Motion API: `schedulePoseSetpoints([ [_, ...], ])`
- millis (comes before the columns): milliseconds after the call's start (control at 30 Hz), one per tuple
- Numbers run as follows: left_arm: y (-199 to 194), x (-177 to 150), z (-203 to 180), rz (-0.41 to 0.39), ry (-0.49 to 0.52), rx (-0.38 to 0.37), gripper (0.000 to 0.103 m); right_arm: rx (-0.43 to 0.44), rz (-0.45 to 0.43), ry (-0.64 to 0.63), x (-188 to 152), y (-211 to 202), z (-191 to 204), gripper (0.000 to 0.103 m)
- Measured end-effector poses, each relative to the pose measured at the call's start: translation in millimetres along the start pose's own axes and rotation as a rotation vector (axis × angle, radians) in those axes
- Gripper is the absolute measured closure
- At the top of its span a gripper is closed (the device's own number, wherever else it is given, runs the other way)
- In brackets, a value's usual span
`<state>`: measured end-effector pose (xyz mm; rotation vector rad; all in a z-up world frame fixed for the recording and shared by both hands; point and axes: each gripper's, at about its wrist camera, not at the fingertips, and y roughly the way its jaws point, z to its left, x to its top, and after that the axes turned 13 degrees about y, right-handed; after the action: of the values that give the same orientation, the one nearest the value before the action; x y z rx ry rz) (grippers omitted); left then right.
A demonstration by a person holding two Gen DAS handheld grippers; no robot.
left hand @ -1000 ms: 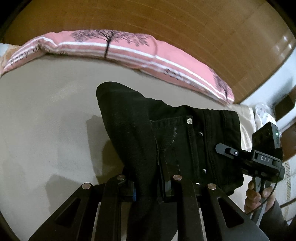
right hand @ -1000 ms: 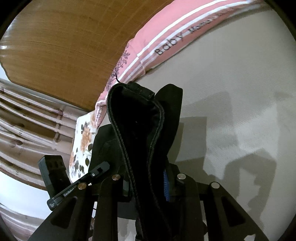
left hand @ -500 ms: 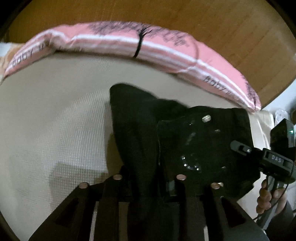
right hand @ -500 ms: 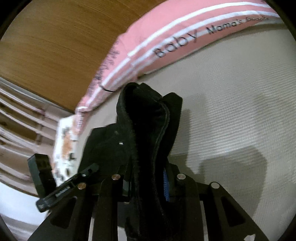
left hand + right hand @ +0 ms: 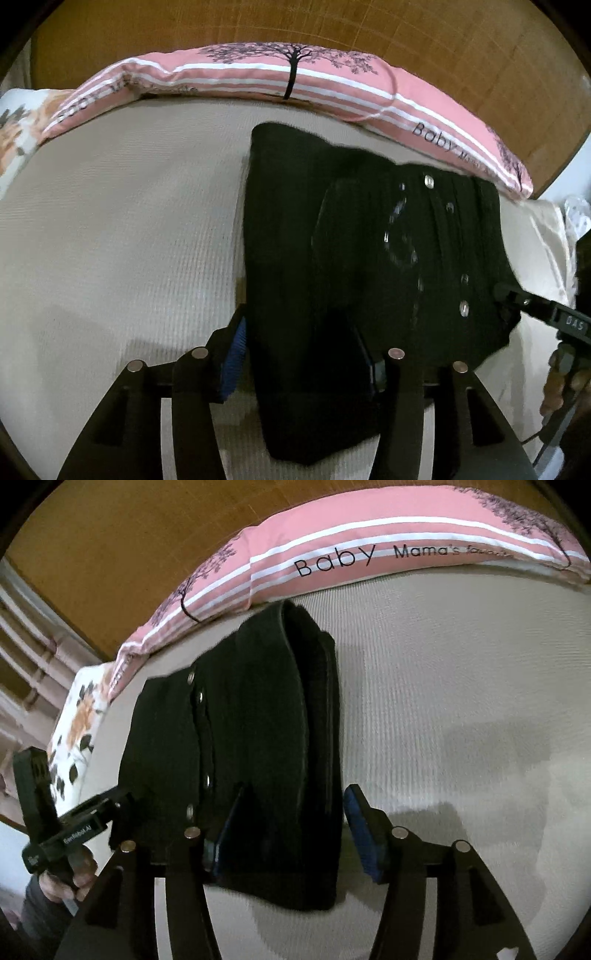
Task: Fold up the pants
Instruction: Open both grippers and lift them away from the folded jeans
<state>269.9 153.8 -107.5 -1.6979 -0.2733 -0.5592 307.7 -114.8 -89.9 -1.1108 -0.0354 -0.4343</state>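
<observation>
The black pants lie folded into a compact stack on the beige bed sheet, with metal buttons showing on the top layer. My left gripper is open, its blue-padded jaws spread on either side of the stack's near edge. In the right wrist view the same pants lie flat, and my right gripper is open too, jaws standing apart around the fabric's near edge. Each gripper shows at the other view's side, the right gripper and the left gripper.
A long pink striped pillow with tree prints lies along the far side of the bed, against a wooden headboard. A floral pillow sits at the bed's corner. Bare sheet spreads beside the pants.
Both grippers lowered the lifted pants fold down onto the sheet and opened their jaws, letting go. The pants went from hanging bunched in the jaws to lying flat.
</observation>
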Motion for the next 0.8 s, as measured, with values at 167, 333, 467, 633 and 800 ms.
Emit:
schedulePoseSetpoints([
  [167,-26,-17,-19,-0.017,0.045,0.112,0.051,-0.024,-0.044,0.009,-11,-20,2,0.049],
  [333,-64,-34,-46,-0.052,0.112,0.236,0.051,-0.073,-0.102,-0.060,-29,-45,23,0.045],
  [467,-85,-49,-58,-0.058,0.100,0.260,0.046,-0.136,-0.169,-0.148,-58,-66,44,0.028],
  [633,-111,-70,-72,-0.075,0.074,0.278,0.036,-0.166,-0.227,-0.212,-90,-86,67,0.015],
  [800,-134,-88,-85,-0.109,0.086,0.314,0.028,-0.166,-0.249,-0.216,-115,-102,78,0.008],
])
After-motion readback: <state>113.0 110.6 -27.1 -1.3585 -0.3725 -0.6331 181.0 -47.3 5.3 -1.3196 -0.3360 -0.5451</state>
